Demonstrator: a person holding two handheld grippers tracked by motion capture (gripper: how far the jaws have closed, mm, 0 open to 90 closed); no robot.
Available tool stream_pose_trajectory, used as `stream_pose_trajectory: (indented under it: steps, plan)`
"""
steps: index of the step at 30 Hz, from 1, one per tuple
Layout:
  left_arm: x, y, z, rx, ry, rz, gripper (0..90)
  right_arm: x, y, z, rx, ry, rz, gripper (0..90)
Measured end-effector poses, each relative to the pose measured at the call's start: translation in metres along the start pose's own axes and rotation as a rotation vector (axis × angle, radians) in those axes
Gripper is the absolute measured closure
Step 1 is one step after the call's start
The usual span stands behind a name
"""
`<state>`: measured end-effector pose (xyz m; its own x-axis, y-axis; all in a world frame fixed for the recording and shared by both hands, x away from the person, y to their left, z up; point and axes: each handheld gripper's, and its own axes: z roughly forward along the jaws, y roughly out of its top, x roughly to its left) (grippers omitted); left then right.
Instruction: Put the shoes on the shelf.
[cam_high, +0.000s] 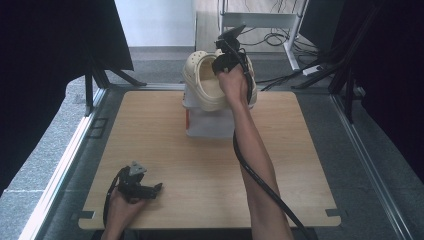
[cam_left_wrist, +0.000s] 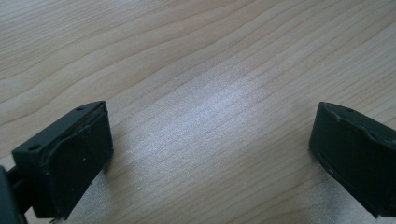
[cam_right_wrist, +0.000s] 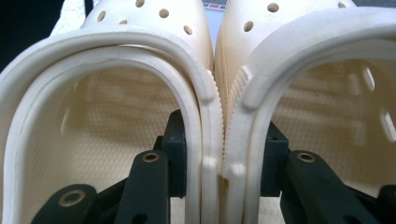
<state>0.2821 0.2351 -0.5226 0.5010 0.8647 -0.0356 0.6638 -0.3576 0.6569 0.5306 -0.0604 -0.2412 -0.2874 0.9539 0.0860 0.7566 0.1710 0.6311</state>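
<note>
Right arm stretched far forward, left hand low and near.
The right hand-held gripper (cam_high: 229, 59) pinched inward, jaws narrowed; the left hand-held gripper (cam_high: 142, 189) gaped wide.

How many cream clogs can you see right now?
2: the left clog and the right clog, pinched side by side by their inner walls in the right gripper, above the white box.
</note>
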Motion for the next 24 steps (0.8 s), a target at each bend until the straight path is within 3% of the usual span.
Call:
stream_pose_trajectory:
  steps: [10,19,24]
  plan:
    - [0.0,0.0,0.0,0.0,-0.004,0.003,0.0,-0.003,0.015,0.03,-0.034,-0.056,0.077,64.1]
    - [0.0,0.0,0.0,0.0,-0.004,0.004,0.0,-0.006,0.017,0.06,-0.057,-0.095,0.125,64.1]
    - [0.0,0.0,0.0,-0.002,-0.005,0.003,0.0,-0.009,0.013,0.073,-0.051,-0.083,0.14,63.9]
